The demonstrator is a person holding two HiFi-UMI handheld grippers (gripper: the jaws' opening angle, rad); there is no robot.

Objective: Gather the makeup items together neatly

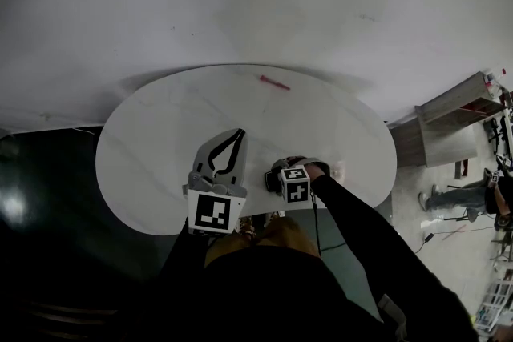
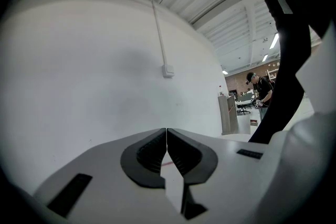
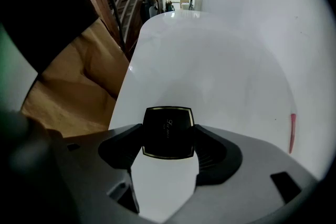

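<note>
A white oval table (image 1: 160,132) stood against a plain white wall. On the wall, a thin white conduit ran down to a small box (image 2: 167,71). Dark floor lay to the table's left and paler grey floor to its right, where shelving and a distant person (image 2: 261,93) could be seen.

The left gripper (image 1: 238,134) hovered over the near middle of the table, pointing toward the wall. Its jaws were pressed together with nothing between them.

A slim pink pencil-shaped item (image 1: 274,82) lay alone near the table's far edge, well apart from both grippers.

To the right, the right gripper (image 3: 168,128) was held low over the near edge of the table. Its jaws stood as wide apart as they go. A black compact (image 3: 168,139), square with rounded corners and a thin gold border, lay flat on the table between them. One pad sat just beside each of its sides, and it filled the gap. In the right gripper view the pink item lay far off to the right.

Fine gold script crossed the compact's lid, but it was too small to read. Each gripper's cube carried black-and-white square markers.
</note>
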